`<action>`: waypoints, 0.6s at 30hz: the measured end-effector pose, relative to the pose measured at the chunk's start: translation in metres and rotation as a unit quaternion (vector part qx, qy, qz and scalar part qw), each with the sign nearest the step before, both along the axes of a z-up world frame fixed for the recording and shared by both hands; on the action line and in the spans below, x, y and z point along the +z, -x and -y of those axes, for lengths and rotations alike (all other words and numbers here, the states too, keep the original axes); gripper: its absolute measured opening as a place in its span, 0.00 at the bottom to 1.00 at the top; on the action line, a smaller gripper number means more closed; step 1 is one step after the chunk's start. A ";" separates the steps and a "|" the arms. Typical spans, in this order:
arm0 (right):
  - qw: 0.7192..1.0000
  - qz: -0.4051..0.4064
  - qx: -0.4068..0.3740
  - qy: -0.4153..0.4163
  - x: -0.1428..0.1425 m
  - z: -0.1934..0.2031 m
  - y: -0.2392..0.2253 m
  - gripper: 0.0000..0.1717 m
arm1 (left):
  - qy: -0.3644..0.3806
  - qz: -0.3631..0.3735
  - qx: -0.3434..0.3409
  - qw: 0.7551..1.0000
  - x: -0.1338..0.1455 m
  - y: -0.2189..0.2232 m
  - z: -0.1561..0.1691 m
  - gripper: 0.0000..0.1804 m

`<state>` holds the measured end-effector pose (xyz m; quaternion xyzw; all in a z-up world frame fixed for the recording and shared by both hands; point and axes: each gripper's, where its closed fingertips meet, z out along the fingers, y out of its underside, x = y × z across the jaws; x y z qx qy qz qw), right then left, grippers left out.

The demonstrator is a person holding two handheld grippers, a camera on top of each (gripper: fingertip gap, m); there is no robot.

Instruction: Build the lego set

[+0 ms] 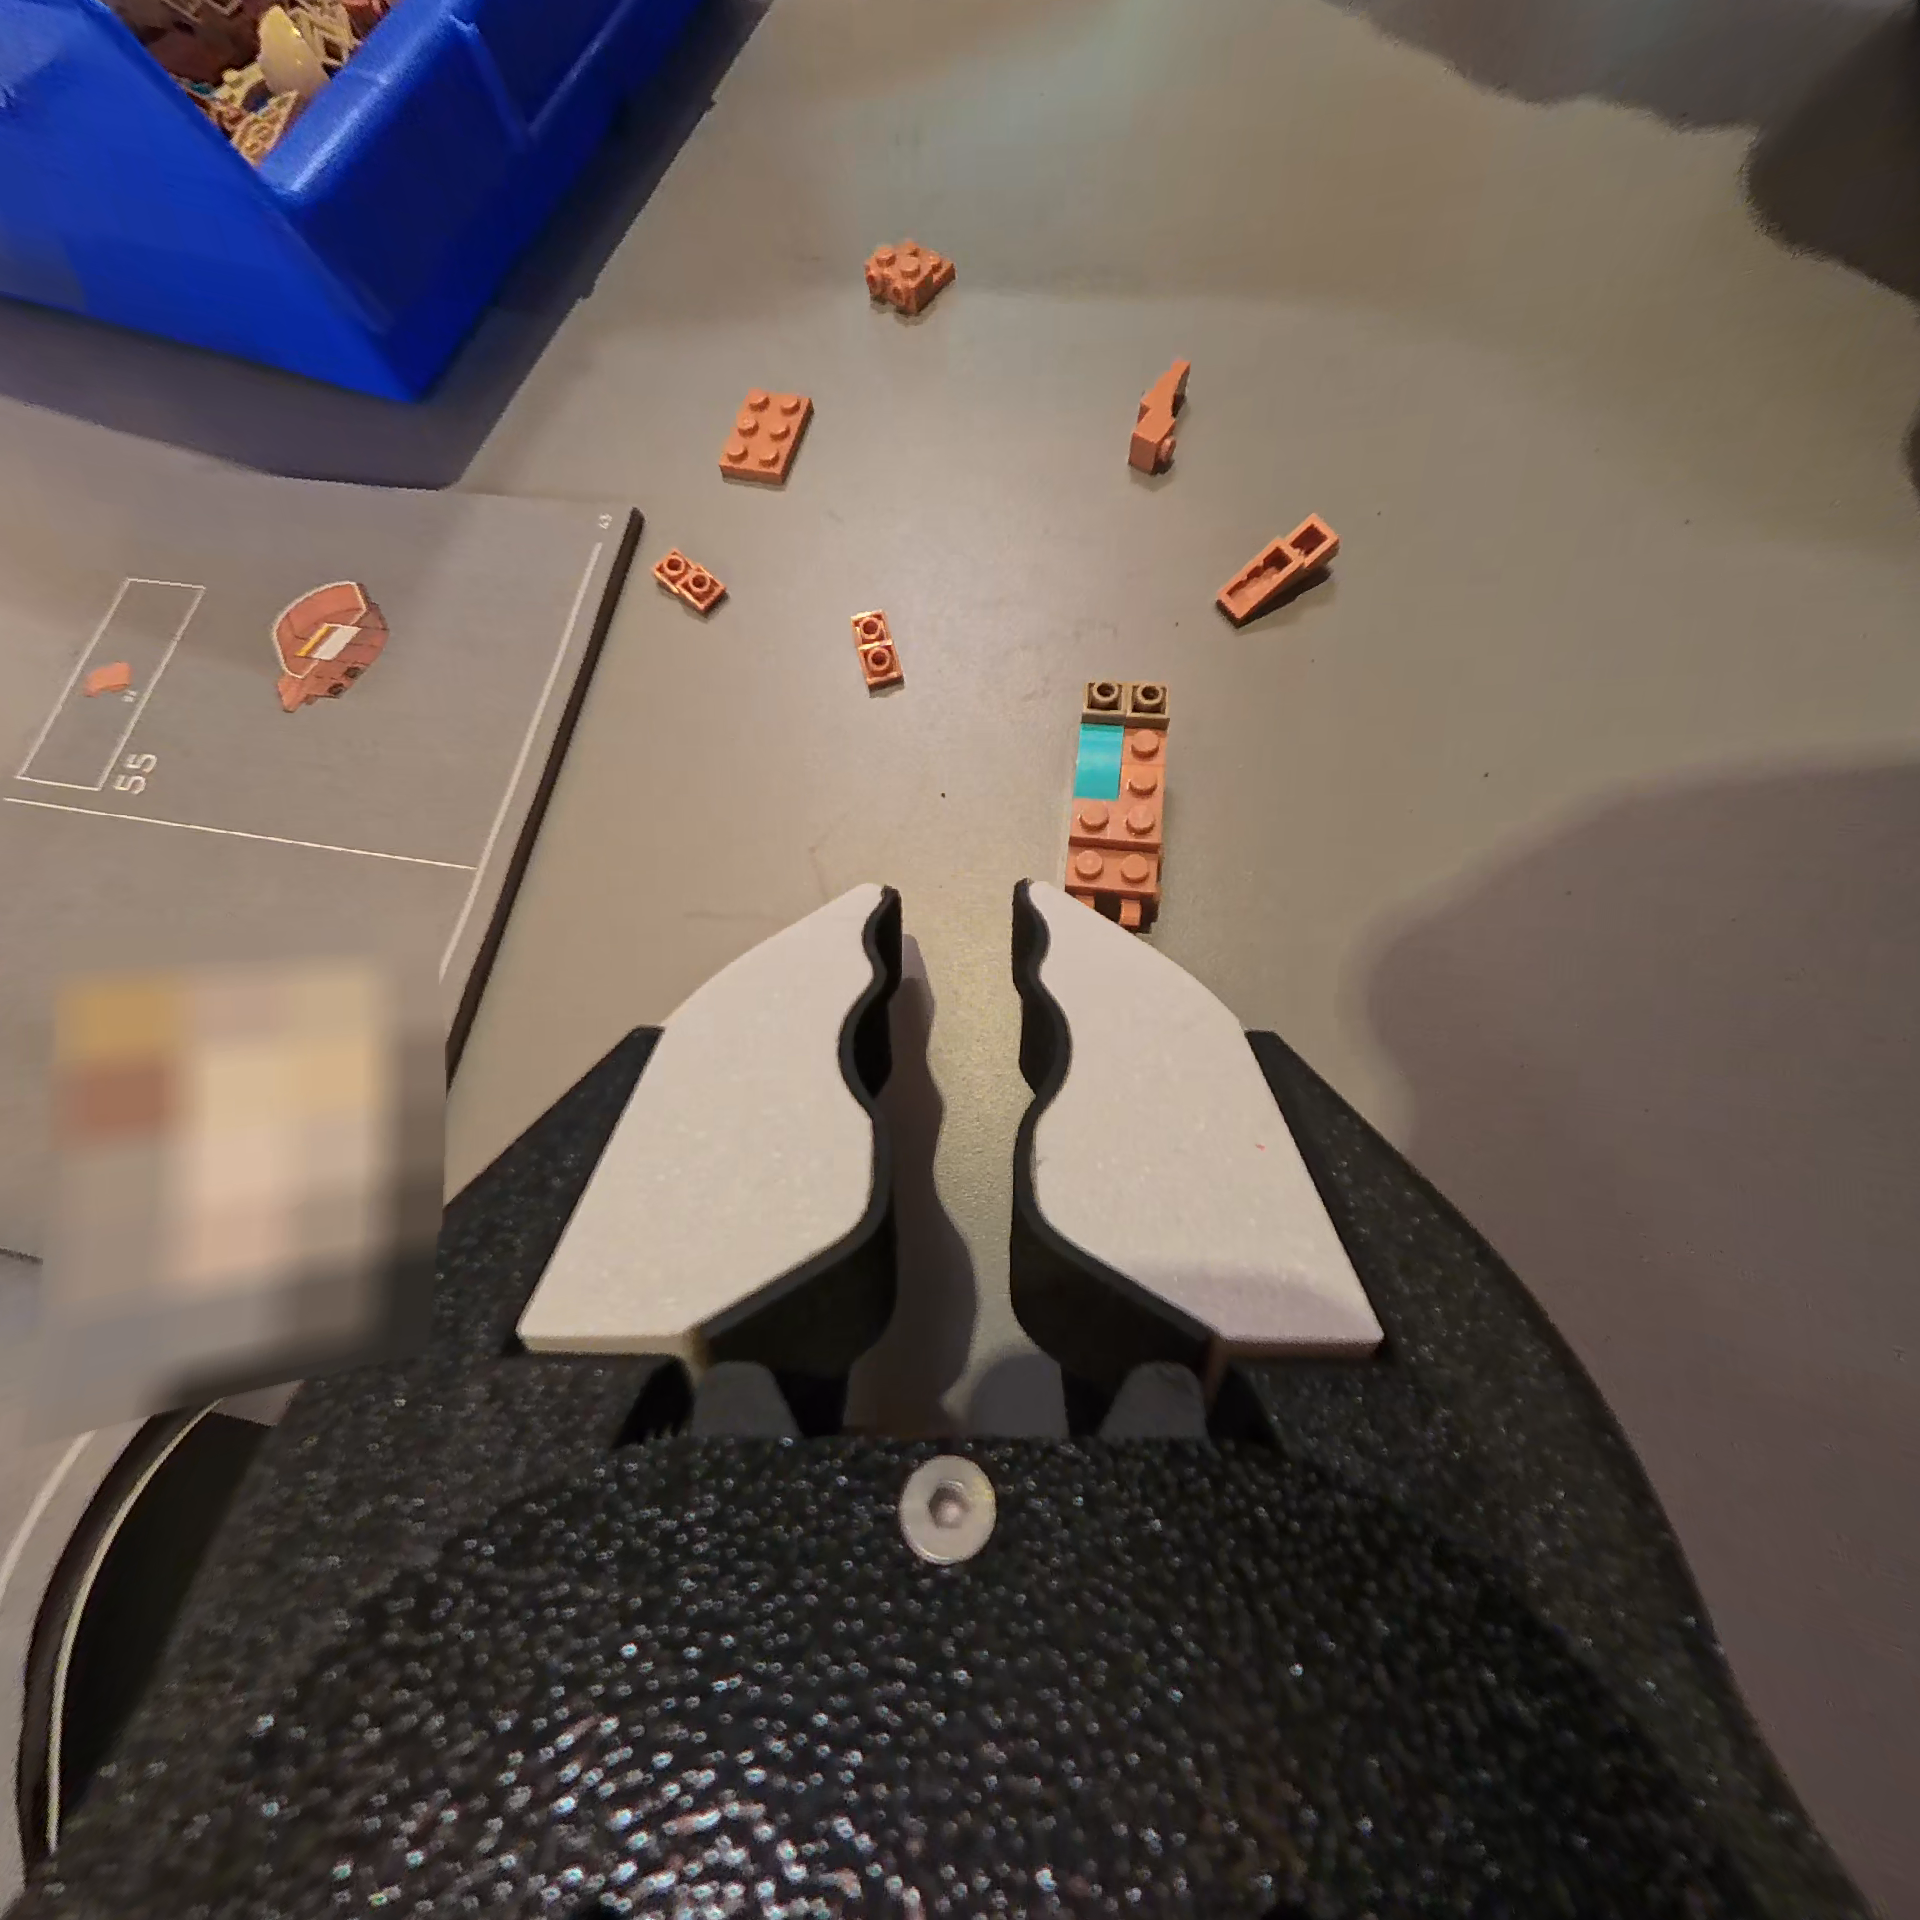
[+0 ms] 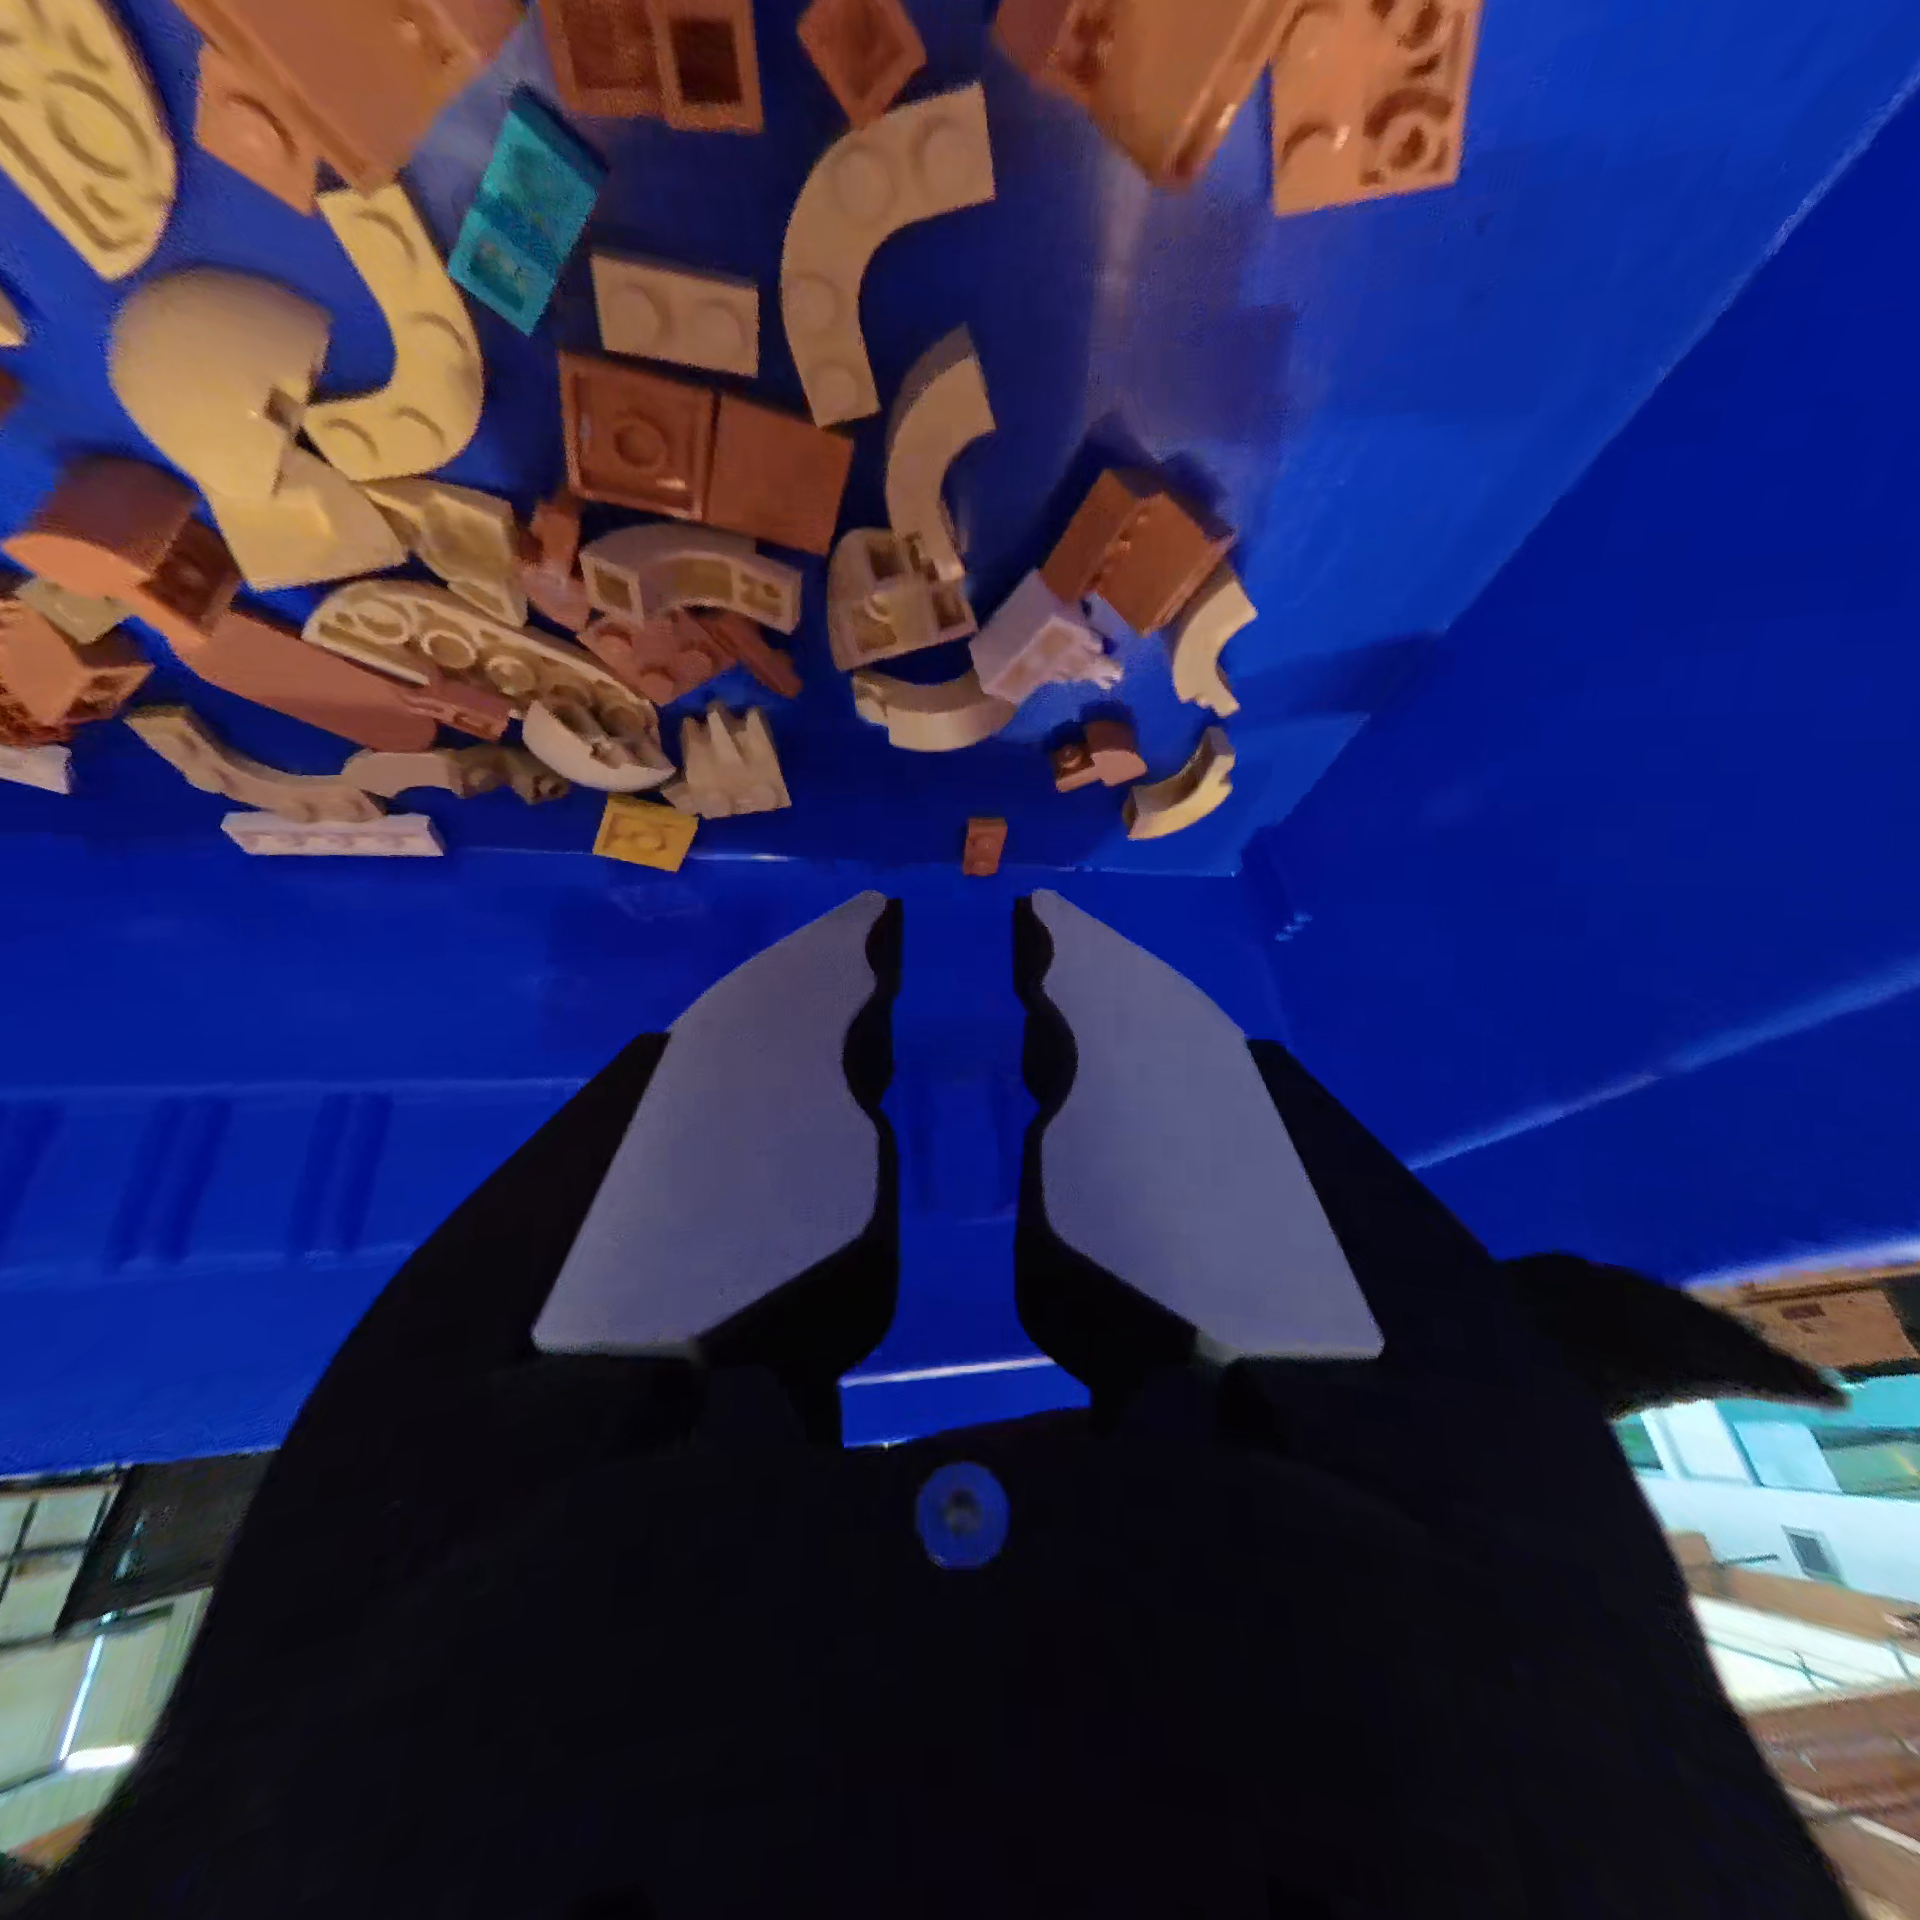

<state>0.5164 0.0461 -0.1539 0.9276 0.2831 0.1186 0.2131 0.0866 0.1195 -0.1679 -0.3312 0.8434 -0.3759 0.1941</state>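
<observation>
My left gripper (image 1: 957,896) hovers over a grey table (image 1: 1455,623), open, with nothing between its pads. Just right of its right fingertip lies a small brick assembly (image 1: 1120,805) of orange-brown plates with a teal tile and two dark tan studs at the far end. Loose orange-brown pieces lie beyond it: a small two-stud plate (image 1: 876,649), another (image 1: 689,581), a larger plate (image 1: 767,436), a stacked piece (image 1: 909,275), a slope (image 1: 1277,570). My right gripper (image 2: 957,904) is inside a blue bin (image 2: 1558,727), open and empty. A tiny orange-brown piece (image 2: 983,844) lies just ahead of its tips.
An open instruction booklet (image 1: 312,727) lies at the left of the table. The blue bin (image 1: 260,208) stands at the far left corner. Inside it, tan, brown, teal and yellow pieces (image 2: 644,831) are heaped on the floor (image 2: 935,790). The bin's walls close in around my right gripper. My hands' fingertips stand some 45 cm from each other. My right tips are about 35 cm from the small two-stud plate (image 1: 876,649), my left tips only 6 cm. The slope (image 1: 1277,570) sits 9 cm or so from the ends of my left fingers. Measured from the fingertips, the stacked piece (image 1: 909,275) is 15 cm or so from the left gripper and 30 cm from the right.
</observation>
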 end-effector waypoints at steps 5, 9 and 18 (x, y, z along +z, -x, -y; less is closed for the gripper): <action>0.999 0.019 -0.006 0.031 -0.008 0.002 -0.008 0.12 | 0.000 -0.001 0.002 1.000 0.000 -0.001 0.000 0.11; 0.998 0.023 -0.020 0.054 -0.011 0.007 -0.011 0.13 | 0.002 0.000 0.002 1.000 0.000 -0.001 -0.001 0.11; 0.996 0.027 -0.030 0.081 -0.023 0.014 -0.014 0.06 | 0.002 0.000 -0.001 1.000 0.000 0.000 0.000 0.11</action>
